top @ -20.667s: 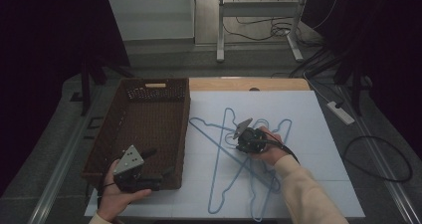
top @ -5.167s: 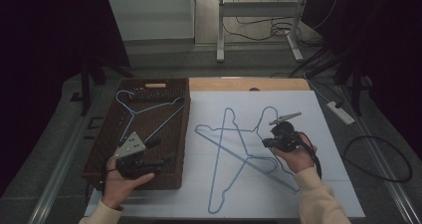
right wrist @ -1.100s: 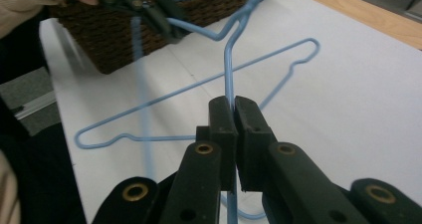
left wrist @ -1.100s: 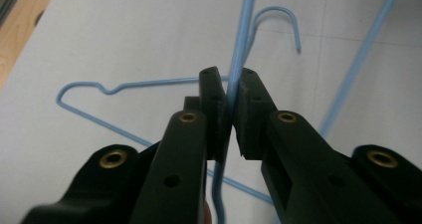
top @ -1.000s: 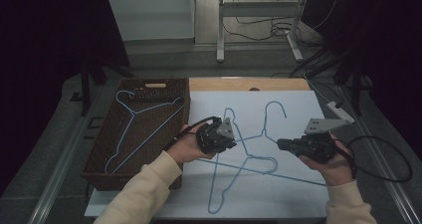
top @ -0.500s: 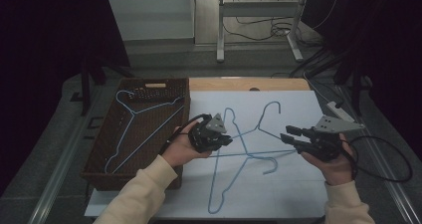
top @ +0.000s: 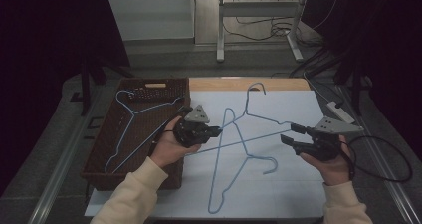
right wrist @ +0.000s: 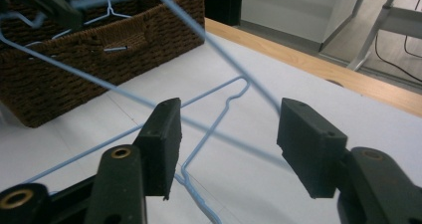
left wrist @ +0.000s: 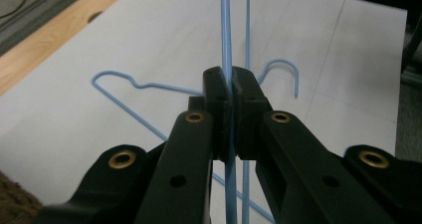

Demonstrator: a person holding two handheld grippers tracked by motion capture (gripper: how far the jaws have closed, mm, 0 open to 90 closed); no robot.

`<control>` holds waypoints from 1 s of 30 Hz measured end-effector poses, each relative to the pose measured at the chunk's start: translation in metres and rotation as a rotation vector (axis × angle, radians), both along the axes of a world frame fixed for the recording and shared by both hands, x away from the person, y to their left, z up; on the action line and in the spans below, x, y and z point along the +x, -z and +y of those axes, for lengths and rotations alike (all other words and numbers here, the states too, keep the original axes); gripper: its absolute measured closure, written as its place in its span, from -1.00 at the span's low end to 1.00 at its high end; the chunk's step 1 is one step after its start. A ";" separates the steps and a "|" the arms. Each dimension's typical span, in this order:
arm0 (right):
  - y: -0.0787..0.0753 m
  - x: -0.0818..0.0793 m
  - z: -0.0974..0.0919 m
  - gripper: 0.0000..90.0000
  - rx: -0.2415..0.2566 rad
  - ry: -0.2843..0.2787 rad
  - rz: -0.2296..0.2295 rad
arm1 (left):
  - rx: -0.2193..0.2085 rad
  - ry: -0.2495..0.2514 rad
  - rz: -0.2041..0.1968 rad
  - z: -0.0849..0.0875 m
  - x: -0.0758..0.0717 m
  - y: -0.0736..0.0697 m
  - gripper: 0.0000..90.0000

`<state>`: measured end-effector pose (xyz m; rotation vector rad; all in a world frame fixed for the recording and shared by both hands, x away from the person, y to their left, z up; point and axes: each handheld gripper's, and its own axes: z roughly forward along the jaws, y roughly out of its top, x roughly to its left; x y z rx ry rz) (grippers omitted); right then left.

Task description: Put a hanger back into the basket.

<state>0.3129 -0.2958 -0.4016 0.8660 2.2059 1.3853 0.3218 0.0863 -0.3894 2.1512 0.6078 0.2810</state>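
My left gripper (top: 215, 130) is shut on a blue wire hanger (top: 246, 109) and holds it tilted above the white sheet, hook toward the far side. In the left gripper view the wire (left wrist: 226, 35) runs straight up between the shut pads of my left gripper (left wrist: 229, 84). My right gripper (top: 288, 133) is at the hanger's right end. Its jaws have just been opening, and the wire (right wrist: 234, 64) passes between them without touching the pads of my right gripper (right wrist: 226, 134). A second blue hanger (top: 271, 167) lies flat on the sheet, and a third (top: 132, 112) lies in the wicker basket (top: 94, 174).
The brown wicker basket (right wrist: 99, 50) stands at the left edge of the table, beside the left hand. A white sheet (top: 288, 194) covers the wooden tabletop (top: 234, 83). A power strip (top: 338, 112) and cables lie to the right of the table.
The left gripper has carried the hanger left toward the basket and slightly up. The right gripper's jaws have opened off the hanger's right end and stayed in place.
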 end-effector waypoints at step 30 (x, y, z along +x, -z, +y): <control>0.039 0.005 0.001 -0.21 -0.026 0.044 0.073 | -0.202 -0.198 -0.074 0.087 -0.030 -0.027 0.94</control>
